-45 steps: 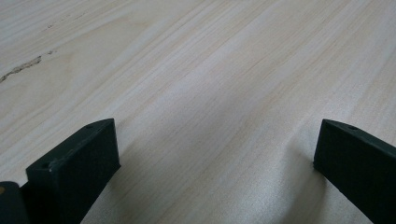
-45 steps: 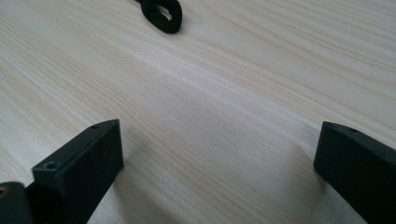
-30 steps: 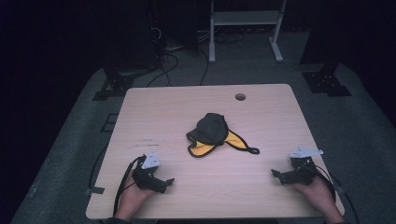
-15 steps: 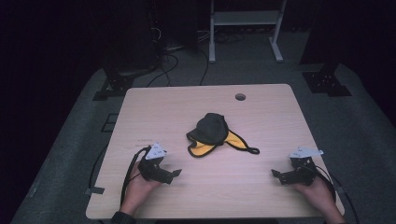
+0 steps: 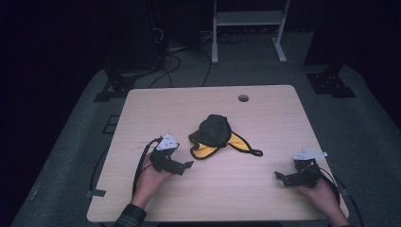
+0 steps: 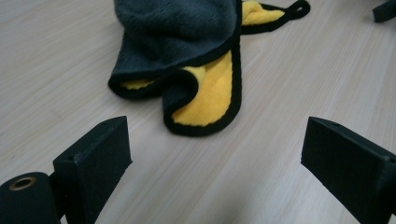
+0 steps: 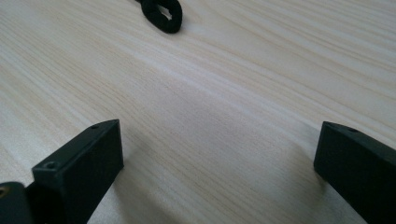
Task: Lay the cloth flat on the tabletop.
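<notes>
Dark surroundings are framing a pale wooden table (image 5: pixel 142 118), with stand legs and cables sitting on the grey floor beyond its far edge and a small round hole (image 5: pixel 243 98) lying near that edge. A crumpled cloth (image 5: pixel 215 135), dark grey on one face and yellow on the other with black binding, is lying around the middle of the table, its thin black hanging loop (image 5: pixel 256 152) trailing toward the right. The left gripper (image 5: pixel 185 165) is hovering just beside the cloth's near left side, its jaws standing wide apart and pointing at the folded yellow corner (image 6: pixel 205 100) seen close ahead in the left gripper view. The right gripper (image 5: pixel 279 177) is resting low near the right near corner, well apart from the cloth, its jaws likewise standing wide apart over bare wood, with the loop (image 7: pixel 162 14) showing far ahead of them. Judging by its folds and pile, the cloth is likely handling as a light, soft, limp thing that is neither fragile nor slippery; it will probably be sagging and dragging when lifted. The bound edge or the exposed yellow corner is offering the firmest pinch, while the loop is looking too thin to catch reliably
</notes>
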`<action>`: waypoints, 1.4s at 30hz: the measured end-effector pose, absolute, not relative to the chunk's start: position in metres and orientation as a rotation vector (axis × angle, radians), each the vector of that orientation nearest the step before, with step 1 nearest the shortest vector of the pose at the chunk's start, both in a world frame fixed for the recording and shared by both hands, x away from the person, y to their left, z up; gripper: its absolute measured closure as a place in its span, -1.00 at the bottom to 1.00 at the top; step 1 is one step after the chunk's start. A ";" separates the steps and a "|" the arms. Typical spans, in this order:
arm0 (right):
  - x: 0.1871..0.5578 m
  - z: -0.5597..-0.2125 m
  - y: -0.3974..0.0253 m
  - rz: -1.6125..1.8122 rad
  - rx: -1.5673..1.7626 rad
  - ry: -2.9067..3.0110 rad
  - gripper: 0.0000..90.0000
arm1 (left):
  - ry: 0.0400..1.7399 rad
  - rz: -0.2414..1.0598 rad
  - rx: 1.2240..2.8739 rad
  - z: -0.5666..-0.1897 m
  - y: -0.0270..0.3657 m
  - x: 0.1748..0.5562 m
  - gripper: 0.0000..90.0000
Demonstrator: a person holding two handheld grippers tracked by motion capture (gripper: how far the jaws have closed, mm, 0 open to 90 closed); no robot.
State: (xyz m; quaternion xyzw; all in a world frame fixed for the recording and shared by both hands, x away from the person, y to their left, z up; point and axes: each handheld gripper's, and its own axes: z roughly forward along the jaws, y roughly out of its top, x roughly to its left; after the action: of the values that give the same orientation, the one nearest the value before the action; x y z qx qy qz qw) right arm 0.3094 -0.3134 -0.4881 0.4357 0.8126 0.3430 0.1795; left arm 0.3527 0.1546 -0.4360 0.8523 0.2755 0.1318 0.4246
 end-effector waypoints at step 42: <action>0.309 -0.488 -0.313 0.969 1.235 2.297 -0.99 | 0.623 0.352 2.205 -0.455 0.057 0.452 -0.69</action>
State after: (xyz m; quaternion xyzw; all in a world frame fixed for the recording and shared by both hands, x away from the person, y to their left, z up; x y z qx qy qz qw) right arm 0.3086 -0.3133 -0.4881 0.4369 0.8122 0.3428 0.1788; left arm 0.4517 0.0566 -0.4548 0.8716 0.2461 0.1391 0.4004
